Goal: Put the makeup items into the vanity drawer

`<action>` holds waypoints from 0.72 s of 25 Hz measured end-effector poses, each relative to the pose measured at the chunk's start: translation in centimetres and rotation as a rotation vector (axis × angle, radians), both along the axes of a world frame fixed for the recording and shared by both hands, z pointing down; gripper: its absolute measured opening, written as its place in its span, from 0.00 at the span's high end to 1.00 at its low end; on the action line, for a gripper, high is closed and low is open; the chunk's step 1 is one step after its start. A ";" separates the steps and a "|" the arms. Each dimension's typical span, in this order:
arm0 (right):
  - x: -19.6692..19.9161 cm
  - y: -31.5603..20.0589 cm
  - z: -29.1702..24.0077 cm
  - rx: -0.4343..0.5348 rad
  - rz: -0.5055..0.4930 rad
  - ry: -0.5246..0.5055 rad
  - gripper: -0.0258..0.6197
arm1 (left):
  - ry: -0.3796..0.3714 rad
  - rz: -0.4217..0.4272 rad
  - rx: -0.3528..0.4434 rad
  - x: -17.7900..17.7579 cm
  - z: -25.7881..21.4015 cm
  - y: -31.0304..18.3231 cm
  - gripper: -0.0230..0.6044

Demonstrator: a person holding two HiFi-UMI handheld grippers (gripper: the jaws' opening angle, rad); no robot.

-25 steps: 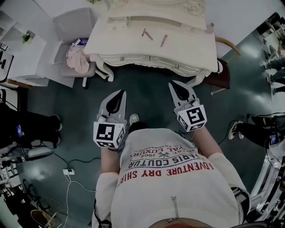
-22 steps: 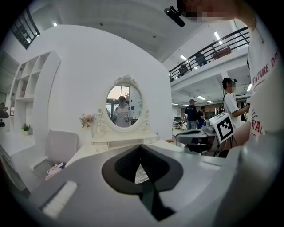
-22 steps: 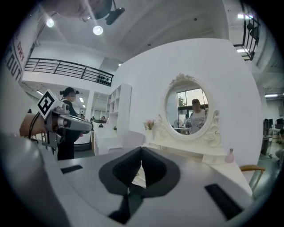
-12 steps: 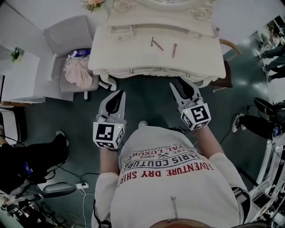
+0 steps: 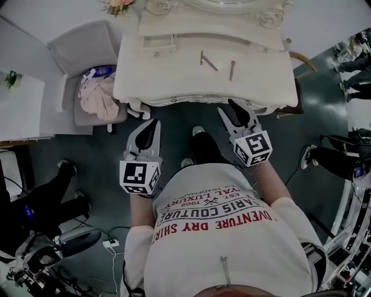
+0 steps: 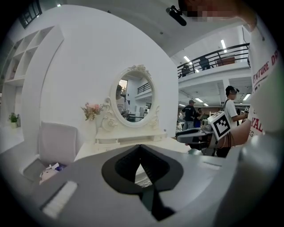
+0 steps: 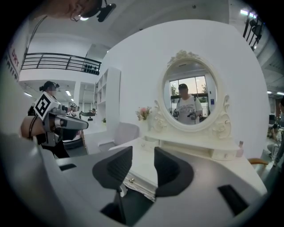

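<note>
Cream vanity [image 5: 174, 75], pinkish makeup sticks [image 5: 232, 70] (floor [image 5: 174, 125] dark teal).

This is a big indoor hall with a bedroom corner staged in it. A white vanity [image 5: 174, 81] and its oval mirror [image 7: 188, 99] stand against a curved partition wall [image 6: 88, 66]. Beyond it runs a railed mezzanine [image 6: 213, 57] (people [image 6: 191, 114] standing about below), and a power strip [image 5: 111, 243] lies on the floor.

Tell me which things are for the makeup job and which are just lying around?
For the job: three makeup sticks on the vanity top; the vanity drawer.

Just lying about: pile of clothes, chair, flowers, power strip on the floor.
</note>
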State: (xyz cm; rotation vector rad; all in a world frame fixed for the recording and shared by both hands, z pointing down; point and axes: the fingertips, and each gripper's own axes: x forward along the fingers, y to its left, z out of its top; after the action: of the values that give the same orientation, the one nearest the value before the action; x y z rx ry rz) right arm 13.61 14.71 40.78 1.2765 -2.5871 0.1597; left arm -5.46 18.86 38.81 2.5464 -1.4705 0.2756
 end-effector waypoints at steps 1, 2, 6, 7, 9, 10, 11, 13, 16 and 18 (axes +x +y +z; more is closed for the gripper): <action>0.1 -0.8 0.3 -0.007 -0.002 0.002 0.77 | 0.000 -0.002 0.000 0.0 0.0 -0.7 0.95; 0.1 -1.7 0.6 -0.014 -0.006 0.005 0.77 | -0.003 -0.003 0.001 0.1 0.0 -1.5 0.95; 0.2 -6.1 2.1 -0.061 -0.032 0.018 0.77 | -0.029 -0.011 -0.003 0.4 0.1 -5.2 0.95; 0.4 -7.4 2.3 -0.075 -0.040 0.025 0.77 | -0.032 -0.014 -0.003 0.6 -0.1 -6.3 0.95; 0.7 -9.9 2.7 -0.098 -0.054 0.040 0.77 | -0.038 -0.018 -0.002 1.0 -0.5 -8.5 0.95; 0.8 -11.1 3.0 -0.111 -0.061 0.050 0.77 | -0.043 -0.021 -0.004 1.2 -0.6 -9.6 0.95; 1.0 -12.3 3.4 -0.126 -0.067 0.060 0.77 | -0.048 -0.025 -0.009 1.3 -0.5 -10.7 0.95; 1.2 -14.5 4.7 -0.169 -0.083 0.080 0.77 | -0.055 -0.031 -0.023 1.8 -0.1 -12.8 0.95; 1.5 -17.1 7.2 -0.246 -0.120 0.107 0.77 | -0.064 -0.036 -0.045 2.8 0.7 -15.5 0.95; 2.0 -18.4 8.6 -0.291 -0.141 0.125 0.77 | -0.068 -0.035 -0.055 3.7 1.1 -17.1 0.95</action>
State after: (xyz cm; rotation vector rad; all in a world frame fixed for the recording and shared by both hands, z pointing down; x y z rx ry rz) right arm 15.59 -3.71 49.33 0.9675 -2.4275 0.3996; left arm -1.73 1.73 39.89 2.4884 -1.5080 0.3950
